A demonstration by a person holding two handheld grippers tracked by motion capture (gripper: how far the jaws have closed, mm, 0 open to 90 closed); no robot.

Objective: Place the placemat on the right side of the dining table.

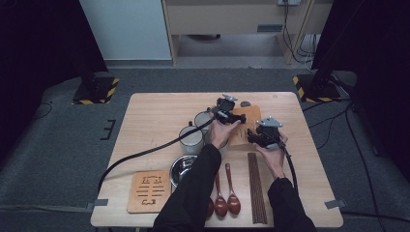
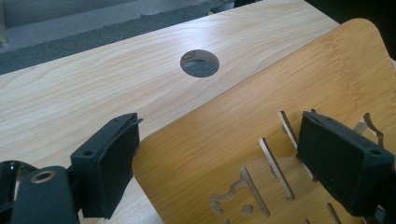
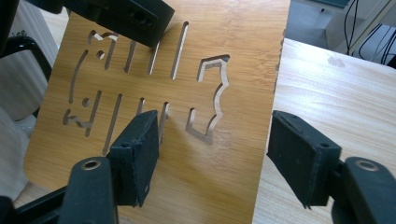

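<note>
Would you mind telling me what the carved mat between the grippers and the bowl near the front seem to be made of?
The carved mat looks like bamboo or light wood with a smooth matte finish: fine straight grain shows, with cleanly cut slots. The bowl appears to be polished metal, likely stainless steel, judging by its bright, reflective rim.

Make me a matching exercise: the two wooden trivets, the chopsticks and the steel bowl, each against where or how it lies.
Things:
1. trivet between the grippers
2. other trivet
3. chopsticks
4. steel bowl

Places or states:
A. just right of the spoons
B. flat at the near left corner of the table
C. just on the near side of the mugs
D. tilted, partly raised off the table

Pairs: 1-D, 2-B, 3-A, 4-C
</note>
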